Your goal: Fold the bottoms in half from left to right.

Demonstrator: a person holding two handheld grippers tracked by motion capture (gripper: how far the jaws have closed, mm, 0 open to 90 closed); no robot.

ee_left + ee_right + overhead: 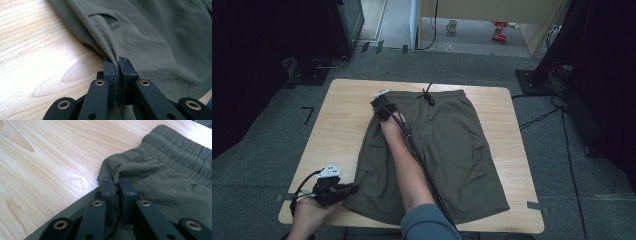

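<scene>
Olive-green shorts (447, 150) lie spread on the wooden table (339, 130), waistband and black drawstring (428, 95) at the far side. My left gripper (349, 189) is at the near left, shut on the hem corner of the left leg; a fold of the shorts' fabric (105, 42) runs into the left gripper (117, 62). My right gripper (382, 106) reaches across the shorts to the far left corner and is shut on bunched fabric (130, 167) beside the elastic waistband (180, 147); cloth sits pinched in the right gripper (116, 181).
Bare table wood shows left of the shorts (50, 157) and along the right edge (512, 130). A black cable (422, 160) trails over the shorts along the right forearm. Dark stands and cables sit on the grey floor around the table; a mug (452, 26) stands far back.
</scene>
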